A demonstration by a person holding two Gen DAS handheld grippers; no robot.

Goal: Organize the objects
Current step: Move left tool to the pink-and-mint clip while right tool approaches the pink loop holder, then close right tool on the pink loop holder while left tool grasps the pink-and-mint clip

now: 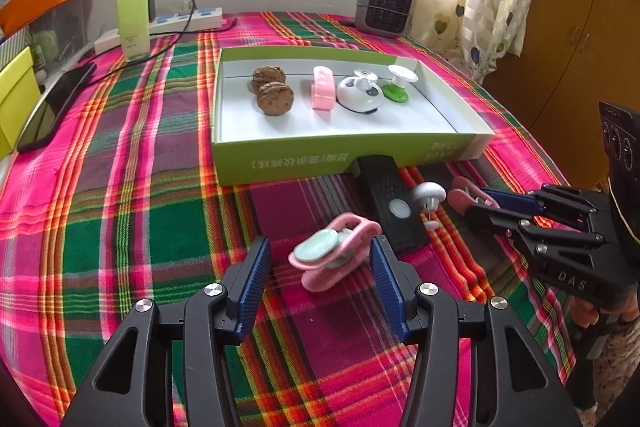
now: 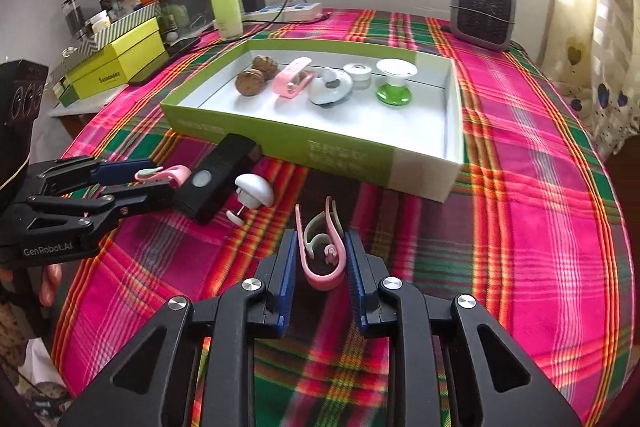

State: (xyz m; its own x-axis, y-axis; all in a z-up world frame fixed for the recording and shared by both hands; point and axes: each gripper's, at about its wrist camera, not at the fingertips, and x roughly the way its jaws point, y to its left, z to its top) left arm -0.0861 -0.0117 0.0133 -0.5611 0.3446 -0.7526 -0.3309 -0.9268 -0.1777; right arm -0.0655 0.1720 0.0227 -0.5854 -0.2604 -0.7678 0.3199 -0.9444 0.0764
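1. Pink clip, right-hand one (image 2: 320, 259), lies on the plaid cloth (image 2: 520, 227), just short of the green box (image 2: 352, 163). The right gripper (image 2: 321, 247) has its blue pads pressed on the clip's two arms near the closed bend. Grip judged sound; a straight lift before any travel is advised, so the open ends do not snag the cloth.
2. Left gripper (image 1: 320, 247) stands open astride a second pink clip with teal pads (image 1: 332, 255). One pad is well clear, the other is close by. Centring is advised before closing.
3. Pose: both tools tilt steeply down at the cloth, side by side and low.
4. Beyond them, a black remote (image 1: 394, 203) and a white mushroom-shaped hook (image 1: 429, 191) lie at the box's front wall; the carry should pass above them.
5. Inside the box sit two walnuts (image 1: 275, 98) and a matching pink clip (image 1: 323, 87); bare floor in front of them suits the placement.
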